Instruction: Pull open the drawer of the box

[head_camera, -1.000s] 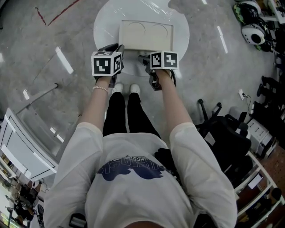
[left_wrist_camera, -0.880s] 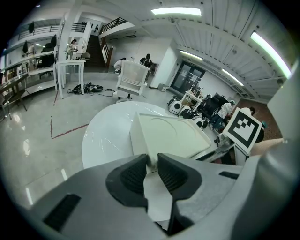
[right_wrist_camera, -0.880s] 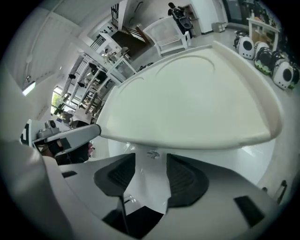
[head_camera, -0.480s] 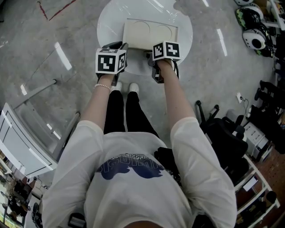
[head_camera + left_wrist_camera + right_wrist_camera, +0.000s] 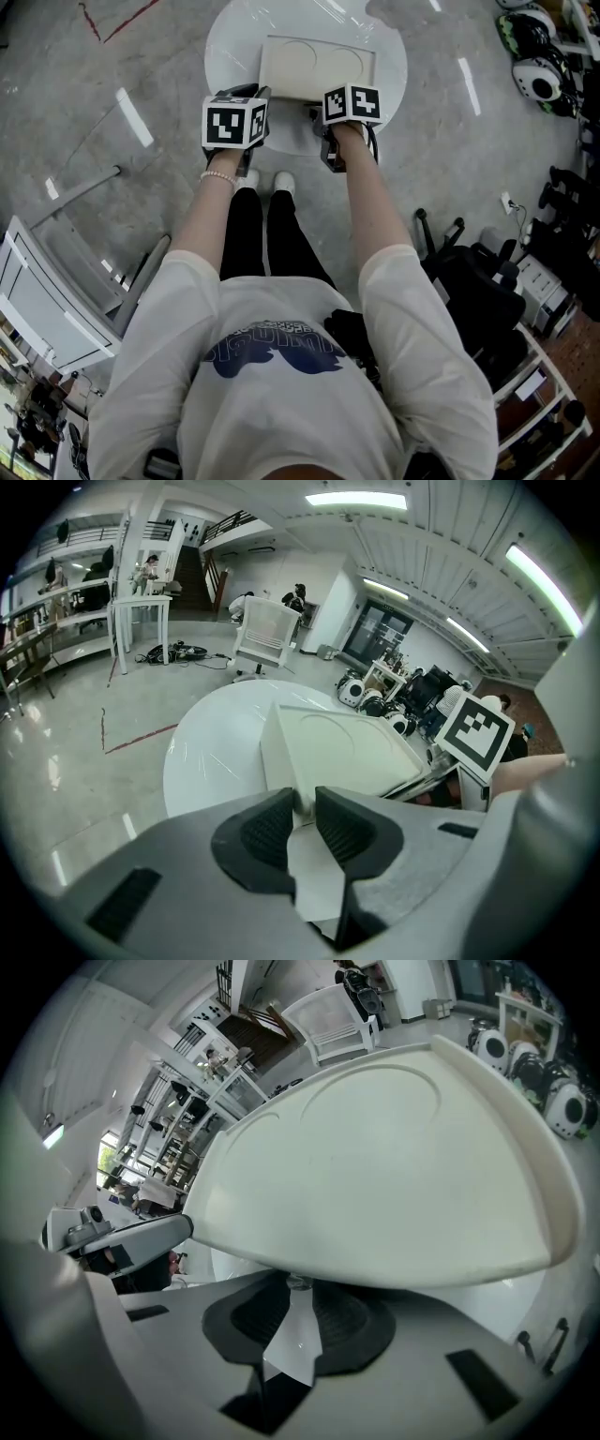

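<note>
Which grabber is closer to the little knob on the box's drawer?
Right. The right gripper has the knob between its jaws, just under the box's front edge. The left gripper is off to one side, clamped on a corner of the box.

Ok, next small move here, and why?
Probably draw the right gripper straight back toward the person: its jaws pinch the small silvery knob at the front of the cream rectangular box, while the left gripper clamps the box's corner.

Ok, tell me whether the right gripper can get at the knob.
Seems so: the right gripper has its jaws on the knob at the box front; nothing is in the way.
</note>
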Demonstrator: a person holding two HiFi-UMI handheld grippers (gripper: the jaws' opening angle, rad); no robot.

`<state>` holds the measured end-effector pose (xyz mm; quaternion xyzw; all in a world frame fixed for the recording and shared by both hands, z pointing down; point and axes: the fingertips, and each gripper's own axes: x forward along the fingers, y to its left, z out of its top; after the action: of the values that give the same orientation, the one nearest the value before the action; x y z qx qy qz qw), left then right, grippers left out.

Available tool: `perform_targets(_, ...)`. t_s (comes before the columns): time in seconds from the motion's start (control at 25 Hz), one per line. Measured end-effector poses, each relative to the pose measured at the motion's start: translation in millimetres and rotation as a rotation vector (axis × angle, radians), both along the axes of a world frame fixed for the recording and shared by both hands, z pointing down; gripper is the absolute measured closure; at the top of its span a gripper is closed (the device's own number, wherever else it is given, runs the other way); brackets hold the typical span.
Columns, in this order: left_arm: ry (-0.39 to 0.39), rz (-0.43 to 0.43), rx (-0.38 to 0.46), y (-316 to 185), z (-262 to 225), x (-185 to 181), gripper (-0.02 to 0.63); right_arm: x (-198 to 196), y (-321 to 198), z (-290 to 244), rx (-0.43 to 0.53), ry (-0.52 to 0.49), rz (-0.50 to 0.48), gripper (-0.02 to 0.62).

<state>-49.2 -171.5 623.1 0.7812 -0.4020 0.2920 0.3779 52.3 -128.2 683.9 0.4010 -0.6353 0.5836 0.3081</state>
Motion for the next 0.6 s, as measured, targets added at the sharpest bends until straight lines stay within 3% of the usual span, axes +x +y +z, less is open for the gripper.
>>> perform_targets(0.6, -0.026, -0.005, -0.025, 1.5, 1.4, -3.0, 0.523, -6.6, 40.1, -0.7, 0.018, -0.020, -0.006, 0.525)
